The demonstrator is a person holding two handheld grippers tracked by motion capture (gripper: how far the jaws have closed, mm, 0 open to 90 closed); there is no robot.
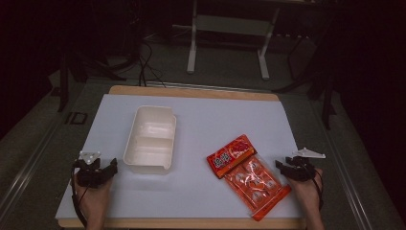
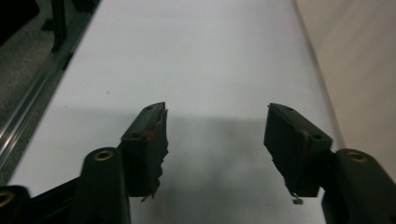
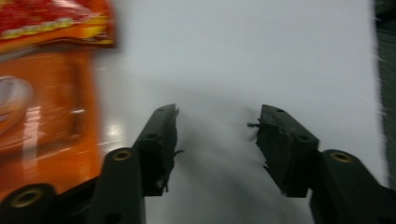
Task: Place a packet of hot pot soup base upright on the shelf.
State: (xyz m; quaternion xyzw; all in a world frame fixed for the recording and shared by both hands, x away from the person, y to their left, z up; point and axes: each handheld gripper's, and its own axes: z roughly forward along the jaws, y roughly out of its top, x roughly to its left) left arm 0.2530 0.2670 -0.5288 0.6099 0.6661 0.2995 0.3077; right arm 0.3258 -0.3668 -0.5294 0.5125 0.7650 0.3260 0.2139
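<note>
Lower left of the high view: left gripper, jaws spread, nothing between, resting just left of a white tray on the table. Right of centre: orange snack bag, lying flat. Lower right: right gripper, jaws spread and empty, just beside the bag's right edge.

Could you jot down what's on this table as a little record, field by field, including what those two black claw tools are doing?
Surface: white table top
Container: empty white box, two compartments, left of centre
Packet: orange-red snack bag, flat, right of centre
Left gripper: jaws open, nothing between them, beside the box without touching it
Right gripper: jaws open, nothing held, at the bag's right edge
</note>
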